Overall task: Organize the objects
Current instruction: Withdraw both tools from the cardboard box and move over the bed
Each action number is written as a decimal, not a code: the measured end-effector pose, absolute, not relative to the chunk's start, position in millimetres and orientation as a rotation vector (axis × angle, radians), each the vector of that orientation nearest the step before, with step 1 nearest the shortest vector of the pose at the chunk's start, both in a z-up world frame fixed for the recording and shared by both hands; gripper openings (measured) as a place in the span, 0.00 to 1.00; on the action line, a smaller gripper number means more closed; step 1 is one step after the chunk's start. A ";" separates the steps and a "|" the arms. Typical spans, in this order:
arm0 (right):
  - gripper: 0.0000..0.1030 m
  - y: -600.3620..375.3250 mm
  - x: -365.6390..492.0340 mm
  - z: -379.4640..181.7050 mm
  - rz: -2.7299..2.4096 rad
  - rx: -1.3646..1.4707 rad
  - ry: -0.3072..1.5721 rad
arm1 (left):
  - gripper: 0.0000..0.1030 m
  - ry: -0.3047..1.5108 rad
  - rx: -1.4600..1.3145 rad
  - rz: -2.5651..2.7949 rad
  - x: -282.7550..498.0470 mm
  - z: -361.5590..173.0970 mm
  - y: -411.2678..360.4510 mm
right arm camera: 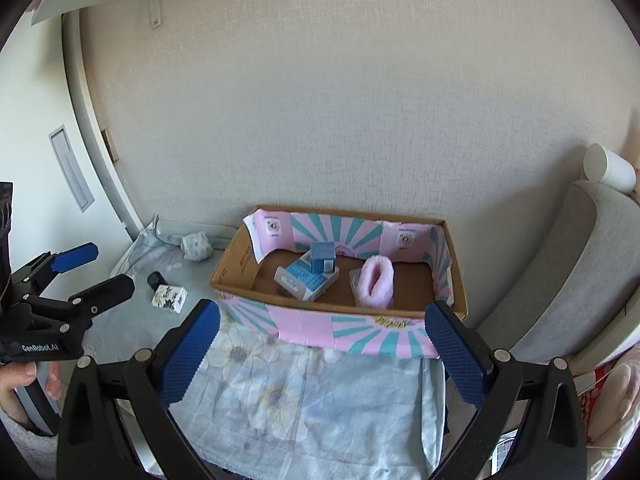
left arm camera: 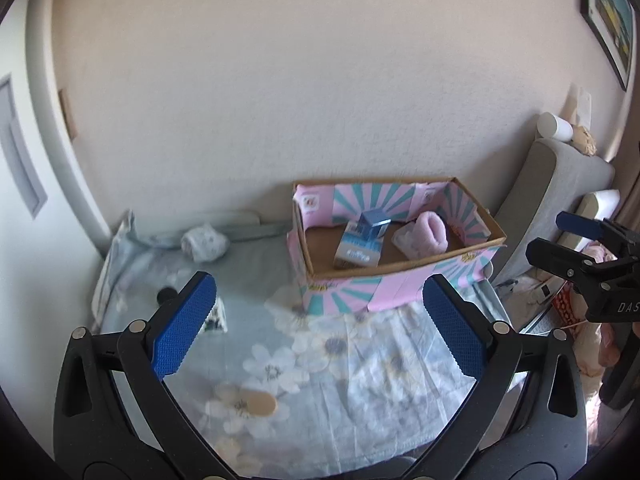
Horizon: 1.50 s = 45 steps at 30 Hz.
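A cardboard box (left arm camera: 400, 276) (right arm camera: 340, 310) lined with pink and teal paper stands at the back of a floral-cloth table (left arm camera: 352, 364) (right arm camera: 304, 404). Inside it lie a flat blue carton (left arm camera: 358, 250) (right arm camera: 306, 280) with a small blue cube (right arm camera: 322, 256) on top, and a fluffy pink slipper (left arm camera: 430, 234) (right arm camera: 376, 282). Left of the box, on the cloth, are a crumpled white ball (left arm camera: 204, 242) (right arm camera: 196, 246), a small black object (left arm camera: 166, 294) (right arm camera: 156, 279) and a white patterned packet (left arm camera: 217, 318) (right arm camera: 170, 298). My left gripper (left arm camera: 320, 320) (right arm camera: 108, 268) hangs open above the cloth near the packet. My right gripper (right arm camera: 324, 354) (left arm camera: 546, 236) is open in front of the box, holding nothing.
A beige oval piece (left arm camera: 260, 402) lies on the cloth near the front. A grey padded chair back (left arm camera: 552, 196) (right arm camera: 576, 272) stands right of the box, with a white cup (right arm camera: 610, 170) on top. The wall runs right behind the box. A hand (right arm camera: 24, 380) holds the left gripper's handle.
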State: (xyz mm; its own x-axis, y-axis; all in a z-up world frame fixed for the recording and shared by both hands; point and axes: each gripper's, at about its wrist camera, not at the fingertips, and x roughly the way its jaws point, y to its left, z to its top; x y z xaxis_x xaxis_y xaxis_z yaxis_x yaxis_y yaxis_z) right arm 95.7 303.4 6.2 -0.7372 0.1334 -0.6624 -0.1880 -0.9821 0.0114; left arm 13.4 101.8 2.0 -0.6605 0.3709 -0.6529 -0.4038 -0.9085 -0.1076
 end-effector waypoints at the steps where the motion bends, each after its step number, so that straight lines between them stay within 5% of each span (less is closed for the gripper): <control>1: 0.99 303.3 96.1 5.1 2.781 -1.049 0.123 | 1.00 0.046 -0.991 2.526 13.5 -0.1 98.8; 45: 0.99 140.8 13.8 -24.3 3.121 -1.227 -0.019 | 0.98 -0.150 -1.106 2.698 5.6 -5.1 -80.6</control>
State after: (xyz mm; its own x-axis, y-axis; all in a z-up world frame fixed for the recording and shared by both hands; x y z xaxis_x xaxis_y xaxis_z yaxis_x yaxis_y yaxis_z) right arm 13.8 140.8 -24.3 -0.7129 -0.1922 -0.6744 0.2003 -0.9775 0.0669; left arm 5.5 -80.6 -5.1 -0.6922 0.2417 -0.6800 -0.1647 -0.9703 -0.1773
